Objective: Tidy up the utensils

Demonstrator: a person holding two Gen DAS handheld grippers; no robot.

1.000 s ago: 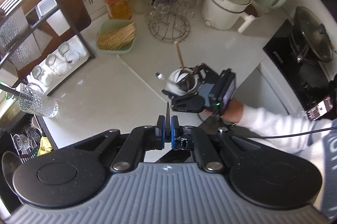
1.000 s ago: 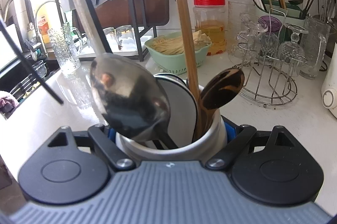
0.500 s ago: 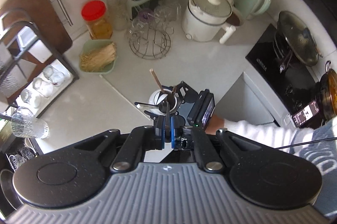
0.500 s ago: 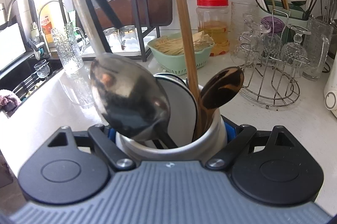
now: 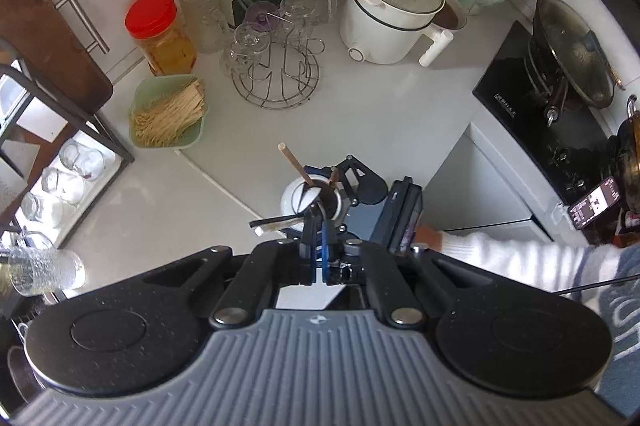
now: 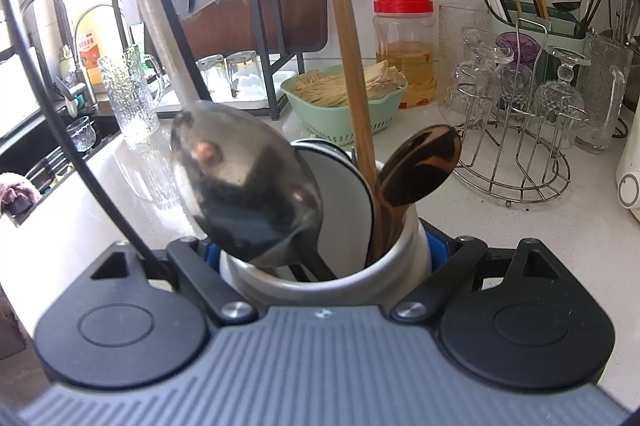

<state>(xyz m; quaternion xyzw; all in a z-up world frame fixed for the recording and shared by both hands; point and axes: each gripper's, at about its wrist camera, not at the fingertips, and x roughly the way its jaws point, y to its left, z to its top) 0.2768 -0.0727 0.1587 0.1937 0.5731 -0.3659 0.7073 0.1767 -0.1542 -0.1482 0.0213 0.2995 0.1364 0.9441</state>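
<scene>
**A:** Start at the left. What's the left gripper doing?

**B:** Its jaws are pressed together on a thin black stick, likely a chopstick. It points steeply down over the white cup, which stands on the counter in the middle of the left wrist view.

**A:** Is the stick in the cup?

**B:** I can't tell. In the right wrist view it runs down past the cup's left side, and its lower end is hidden behind a gripper finger.

**A:** What's in the cup?

**B:** A metal spoon leaning out to the left, then a long wooden stick, then a dark wooden spoon.

**A:** And the right gripper?

**B:** Spread wide, with a pad against each side of the cup, holding it steady.

**A:** So which step is this?

**B:** I'd say dropping the black stick in with the rest. The next move is to line its tip up with the gap beside the metal spoon, lower it inside the rim, then release. The spoon crowds the opening, so the stick may glance off it.
</scene>
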